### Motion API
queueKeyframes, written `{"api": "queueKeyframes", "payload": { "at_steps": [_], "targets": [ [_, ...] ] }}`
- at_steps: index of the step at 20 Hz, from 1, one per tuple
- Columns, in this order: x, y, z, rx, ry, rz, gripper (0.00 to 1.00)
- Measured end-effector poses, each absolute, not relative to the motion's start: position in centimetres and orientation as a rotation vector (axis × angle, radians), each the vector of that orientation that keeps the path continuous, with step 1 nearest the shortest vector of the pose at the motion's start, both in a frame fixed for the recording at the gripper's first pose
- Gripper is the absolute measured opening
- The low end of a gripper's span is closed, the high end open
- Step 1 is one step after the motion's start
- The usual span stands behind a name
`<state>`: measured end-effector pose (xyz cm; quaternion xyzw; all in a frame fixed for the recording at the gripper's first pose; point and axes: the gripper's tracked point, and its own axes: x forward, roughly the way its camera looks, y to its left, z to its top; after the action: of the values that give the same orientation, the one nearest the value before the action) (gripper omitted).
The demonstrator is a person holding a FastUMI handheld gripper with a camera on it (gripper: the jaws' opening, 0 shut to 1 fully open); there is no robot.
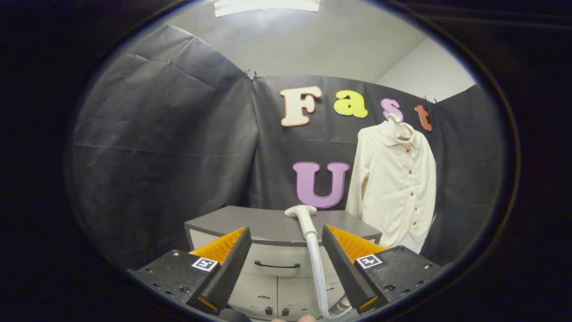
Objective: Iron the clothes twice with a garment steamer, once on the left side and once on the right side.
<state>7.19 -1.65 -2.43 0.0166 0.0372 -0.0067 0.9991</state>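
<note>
A cream button-up shirt [395, 183] hangs on a hanger against the black wall, beyond and to the right of my fingers. The white steamer head [304, 217] lies on the grey cabinet top [250, 223], its handle pointing toward me. Its pale hose [316, 268] runs down over the cabinet's front edge between my fingers. My gripper [286, 243] is open, fingers spread wide on either side of the hose, short of the steamer handle and touching nothing.
The cabinet has a drawer with a dark handle [277, 265] and lower doors beneath it. Black cloth walls close in the booth on the left, back and right. A fingertip [306, 318] shows below the hose.
</note>
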Motion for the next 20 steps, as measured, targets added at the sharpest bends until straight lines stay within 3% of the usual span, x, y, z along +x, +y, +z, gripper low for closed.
{"api": "queueKeyframes", "payload": {
  "at_steps": [20],
  "targets": [
    [23.4, -5.1, -11.3, 0.006, 0.371, -0.026, 0.94]
  ]
}}
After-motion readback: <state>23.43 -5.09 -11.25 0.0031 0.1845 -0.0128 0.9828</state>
